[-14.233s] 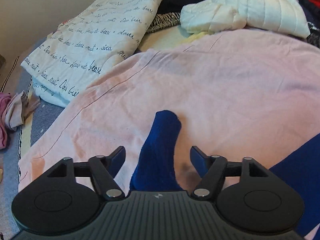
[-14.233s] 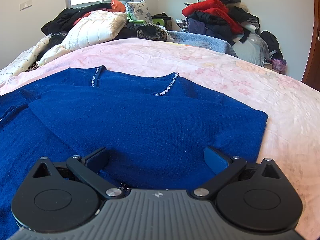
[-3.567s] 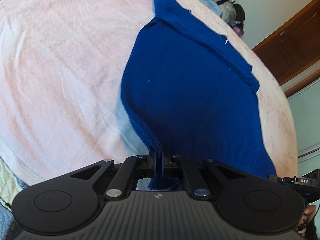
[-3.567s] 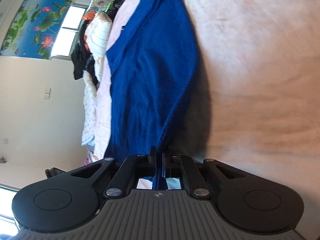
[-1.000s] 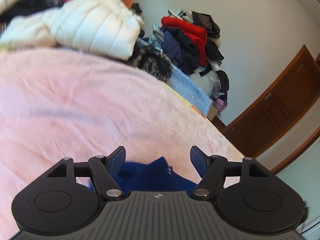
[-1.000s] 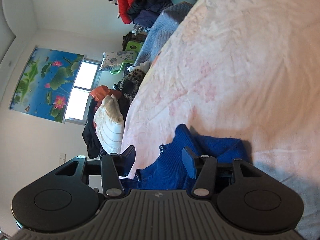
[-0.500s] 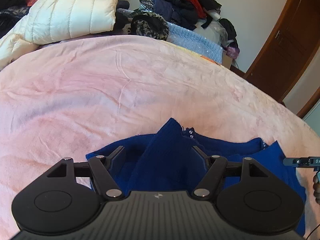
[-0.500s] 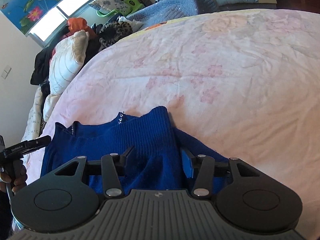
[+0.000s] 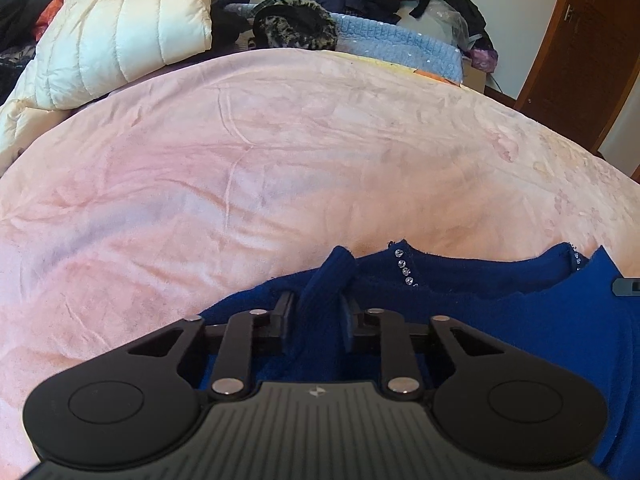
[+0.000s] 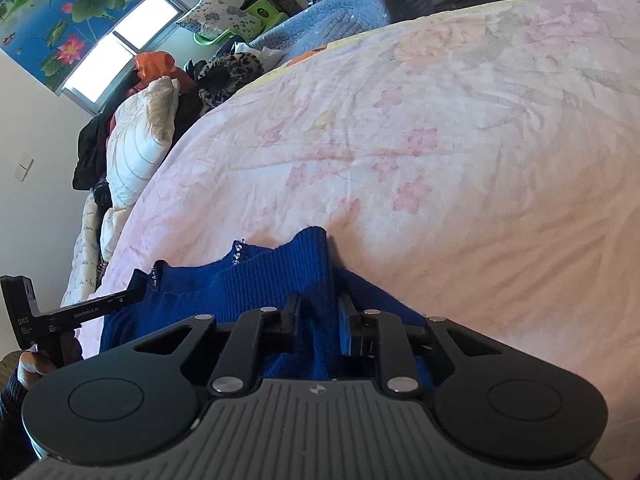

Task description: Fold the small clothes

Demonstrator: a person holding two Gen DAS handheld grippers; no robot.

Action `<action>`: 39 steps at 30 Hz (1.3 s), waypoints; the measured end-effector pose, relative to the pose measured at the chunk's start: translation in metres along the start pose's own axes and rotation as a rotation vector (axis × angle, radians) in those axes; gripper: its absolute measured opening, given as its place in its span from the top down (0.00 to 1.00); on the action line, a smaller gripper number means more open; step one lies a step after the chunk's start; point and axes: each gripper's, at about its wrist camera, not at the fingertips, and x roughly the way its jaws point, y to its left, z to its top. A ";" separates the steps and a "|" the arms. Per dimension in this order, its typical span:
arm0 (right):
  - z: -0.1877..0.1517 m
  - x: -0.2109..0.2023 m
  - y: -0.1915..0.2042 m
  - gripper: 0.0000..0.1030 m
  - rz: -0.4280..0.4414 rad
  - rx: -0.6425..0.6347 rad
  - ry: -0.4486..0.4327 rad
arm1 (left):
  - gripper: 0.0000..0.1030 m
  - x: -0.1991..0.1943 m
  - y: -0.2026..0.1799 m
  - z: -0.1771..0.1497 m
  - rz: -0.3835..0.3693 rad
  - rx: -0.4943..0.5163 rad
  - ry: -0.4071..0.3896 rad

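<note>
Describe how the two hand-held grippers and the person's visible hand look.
Both are matte black: the left hand-held gripper and right hand-held gripper have a ribbed grey body with a small logo, two round discs, silver-pinned linkages and blue finger pads. The left unit's side bears white lettering; the bare hand wears a dark sleeve.

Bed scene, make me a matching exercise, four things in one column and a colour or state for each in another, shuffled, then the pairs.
Things:
1. sweater
2. bedspread
3. puffer jacket
4. door

Colour or state:
A. brown wood
B. cream, quilted
C. dark blue, a fold between each pair of tongs
D. pale pink, spread flat

Pairs: 1-C, 2-D, 3-B, 4-A
</note>
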 end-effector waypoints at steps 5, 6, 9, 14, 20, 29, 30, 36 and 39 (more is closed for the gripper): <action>-0.001 -0.024 0.005 0.92 0.080 0.014 -0.124 | 0.95 -0.019 0.000 0.003 0.005 -0.014 -0.072; 0.000 -0.031 0.004 0.92 0.113 0.036 -0.148 | 0.96 -0.026 0.003 0.004 0.000 -0.030 -0.099; 0.002 -0.030 -0.006 0.93 0.080 0.065 -0.158 | 0.96 -0.031 0.015 0.006 -0.003 -0.086 -0.141; -0.010 -0.007 -0.023 0.93 0.004 0.102 -0.122 | 0.96 -0.004 0.018 -0.005 0.065 -0.077 -0.051; -0.013 -0.020 -0.013 0.82 -0.037 0.107 -0.158 | 0.95 -0.017 0.006 -0.010 0.096 -0.018 -0.104; -0.067 -0.047 0.080 0.79 0.042 -0.232 -0.080 | 0.89 -0.084 -0.029 -0.055 -0.036 0.006 -0.212; -0.077 -0.040 0.087 0.79 0.029 -0.279 -0.053 | 0.89 -0.079 -0.042 -0.066 -0.057 0.056 -0.183; -0.112 -0.031 0.069 0.76 -0.076 -0.304 0.010 | 0.89 -0.052 -0.058 -0.109 -0.005 0.199 -0.181; -0.117 -0.039 0.065 0.77 -0.076 -0.275 -0.003 | 0.88 -0.052 -0.060 -0.106 0.012 0.216 -0.179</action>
